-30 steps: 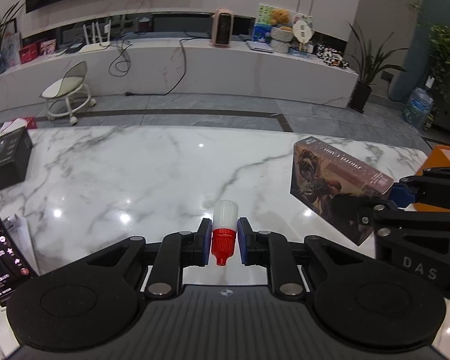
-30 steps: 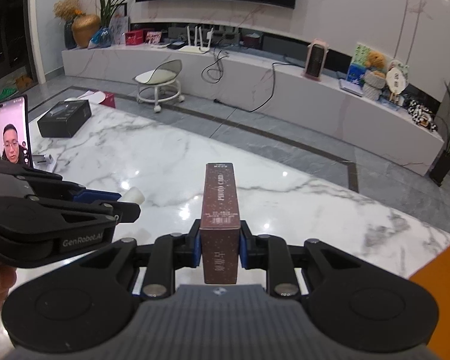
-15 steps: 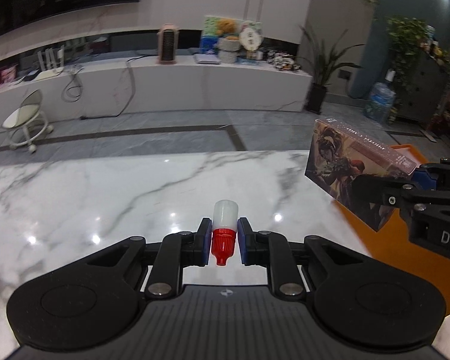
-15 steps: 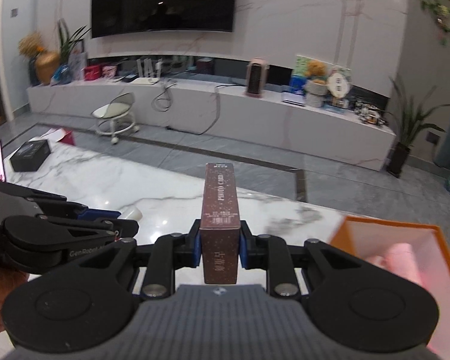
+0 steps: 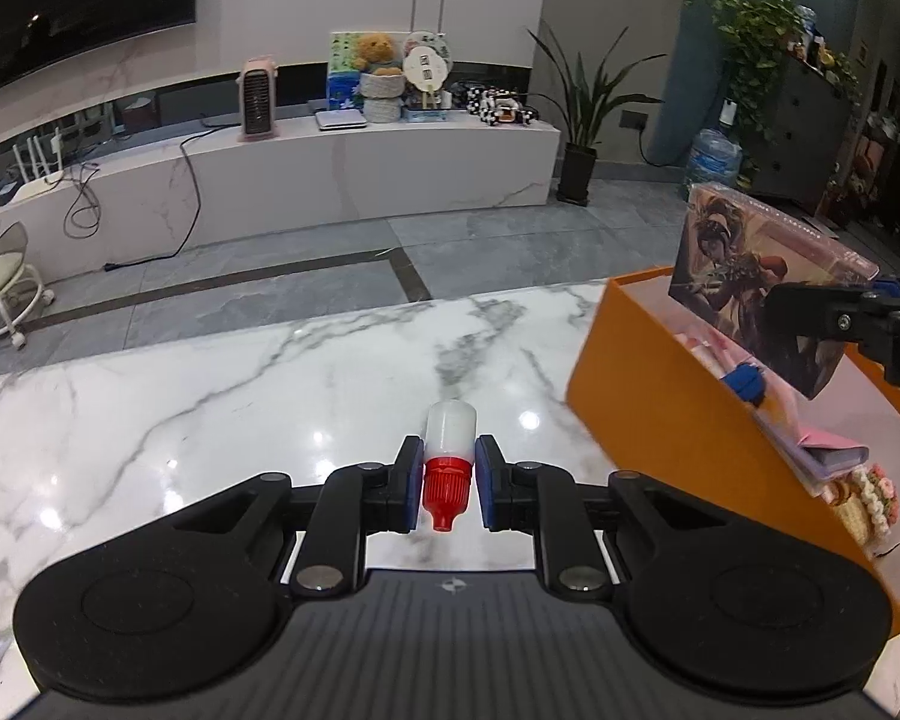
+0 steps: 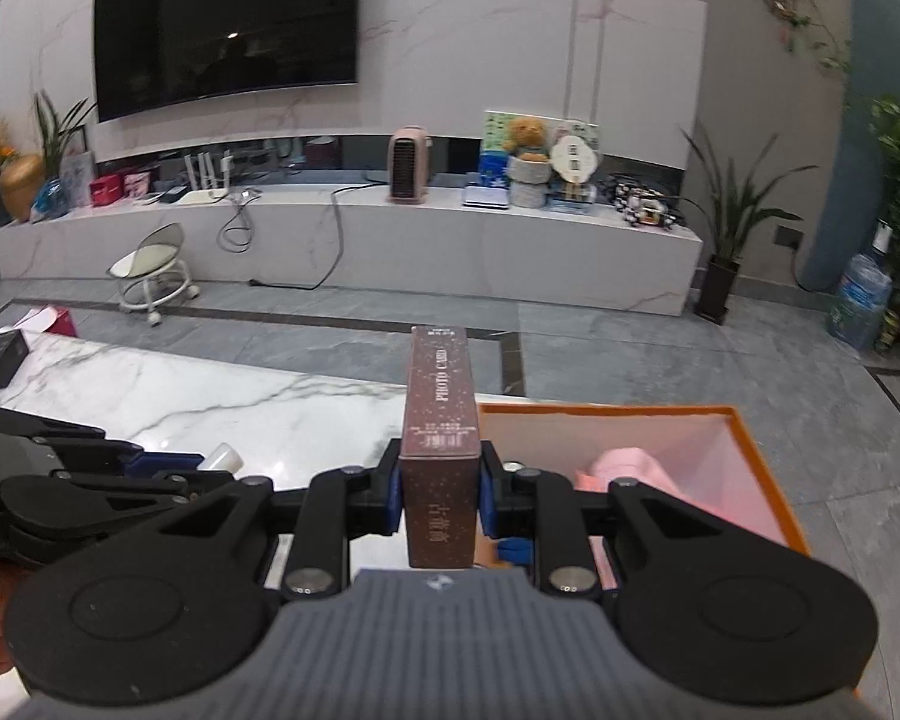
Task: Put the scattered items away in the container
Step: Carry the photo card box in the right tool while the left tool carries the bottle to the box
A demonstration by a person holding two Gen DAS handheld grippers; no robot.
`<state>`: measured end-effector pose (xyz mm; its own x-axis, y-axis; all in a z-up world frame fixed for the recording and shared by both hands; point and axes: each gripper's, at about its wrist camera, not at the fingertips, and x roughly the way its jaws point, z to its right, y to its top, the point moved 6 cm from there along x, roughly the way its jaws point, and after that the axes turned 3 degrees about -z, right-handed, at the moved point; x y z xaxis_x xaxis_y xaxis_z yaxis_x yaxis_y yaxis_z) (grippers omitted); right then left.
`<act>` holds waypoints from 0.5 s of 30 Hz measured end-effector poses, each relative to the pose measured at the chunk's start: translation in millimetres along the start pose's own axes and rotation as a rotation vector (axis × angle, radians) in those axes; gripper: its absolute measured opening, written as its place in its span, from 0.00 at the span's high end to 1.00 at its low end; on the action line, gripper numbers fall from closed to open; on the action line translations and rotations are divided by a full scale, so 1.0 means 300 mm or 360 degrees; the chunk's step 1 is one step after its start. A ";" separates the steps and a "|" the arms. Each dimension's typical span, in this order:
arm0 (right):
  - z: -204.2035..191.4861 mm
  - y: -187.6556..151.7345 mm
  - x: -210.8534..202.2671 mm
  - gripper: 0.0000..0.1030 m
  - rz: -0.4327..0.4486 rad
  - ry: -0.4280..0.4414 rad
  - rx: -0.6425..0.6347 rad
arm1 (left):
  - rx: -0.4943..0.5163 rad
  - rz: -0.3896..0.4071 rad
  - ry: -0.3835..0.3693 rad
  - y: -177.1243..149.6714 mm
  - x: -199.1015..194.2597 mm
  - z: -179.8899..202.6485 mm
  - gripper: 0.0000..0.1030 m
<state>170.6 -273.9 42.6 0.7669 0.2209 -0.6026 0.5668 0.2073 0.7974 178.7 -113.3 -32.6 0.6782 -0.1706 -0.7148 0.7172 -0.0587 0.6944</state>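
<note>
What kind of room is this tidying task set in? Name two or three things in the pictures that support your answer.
Most likely a home living room. A large wall-mounted television hangs above a long low marble media console, potted plants stand nearby, and the work surface is a glossy marble table.

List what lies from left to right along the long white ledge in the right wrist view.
Gold vase → red boxes → white router → pink heater → teddy bear → round fan
</note>
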 end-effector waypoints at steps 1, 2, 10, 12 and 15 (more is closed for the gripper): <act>0.016 -0.001 -0.003 0.76 0.0002 -0.0007 0.0012 | 0.0009 0.0005 -0.0004 0.008 -0.001 0.016 0.80; 0.029 -0.002 -0.006 0.76 0.0004 -0.0011 0.0022 | 0.0019 0.0010 -0.0008 0.015 -0.003 0.031 0.80; 0.103 -0.009 -0.048 0.76 0.0031 -0.0035 0.0075 | 0.0086 0.0047 -0.0035 0.062 -0.026 0.140 0.80; 0.118 -0.007 -0.061 0.76 0.0044 -0.0041 0.0090 | 0.0101 0.0054 -0.0037 0.068 -0.032 0.165 0.80; 0.150 -0.006 -0.086 0.76 0.0067 -0.0054 0.0122 | 0.0125 0.0064 -0.0037 0.073 -0.046 0.196 0.80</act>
<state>163.3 -322.9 58.3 0.7998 0.1950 -0.5678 0.5539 0.1248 0.8232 175.8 -169.9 -2.7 0.7014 -0.1972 -0.6849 0.6742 -0.1281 0.7274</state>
